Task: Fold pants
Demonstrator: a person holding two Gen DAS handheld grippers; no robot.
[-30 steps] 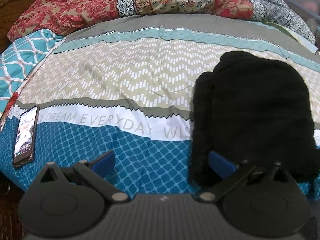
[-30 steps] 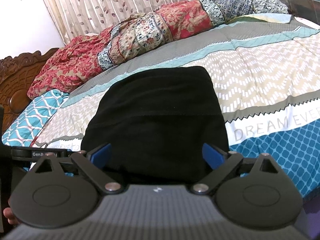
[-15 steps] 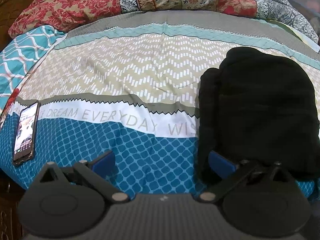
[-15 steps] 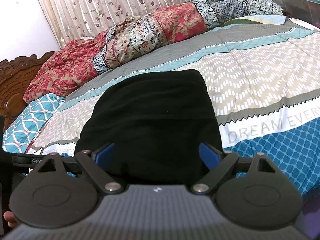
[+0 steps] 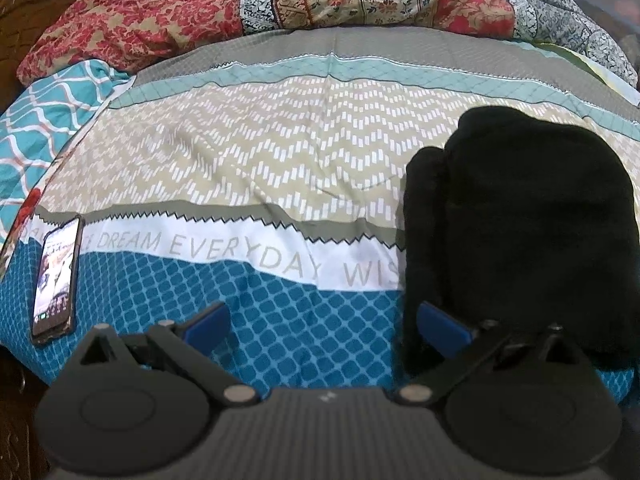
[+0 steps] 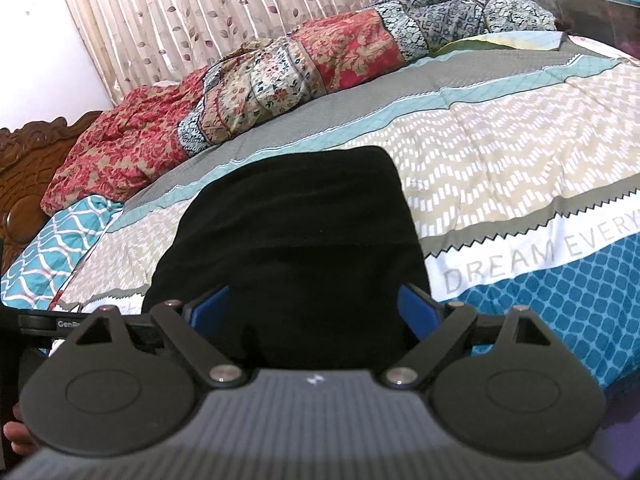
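Your black, soft-napped fleece pants (image 5: 520, 232) lie folded into a compact, thick, round-cornered bundle on the patterned quilted bedspread (image 5: 256, 168), resting across its beige chevron band, its white lettered band and its blue lattice band near the bed's front edge. In the left wrist view the bundle's left side shows a rolled layer standing beside the main mass, and the fabric is matte and featureless, too dark to make out seams. Your left gripper (image 5: 322, 320), black plastic with blue pads, stands with its jaws wide apart; its left finger sits over the blue lattice cloth, its right finger against the near left corner of the pants, though contact cannot be confirmed. Your right gripper (image 6: 314, 306) is likewise spread wide, the near edge of the bundle lying between its blue fingers with nothing clamped. A dark, slim smartphone (image 5: 56, 278) with a lit screen lies flat at the bedspread's left edge, well apart from the pants. A crumpled red and cream floral quilt (image 6: 240, 92) is heaped along the far side, before a pleated leaf-print curtain (image 6: 224, 8).
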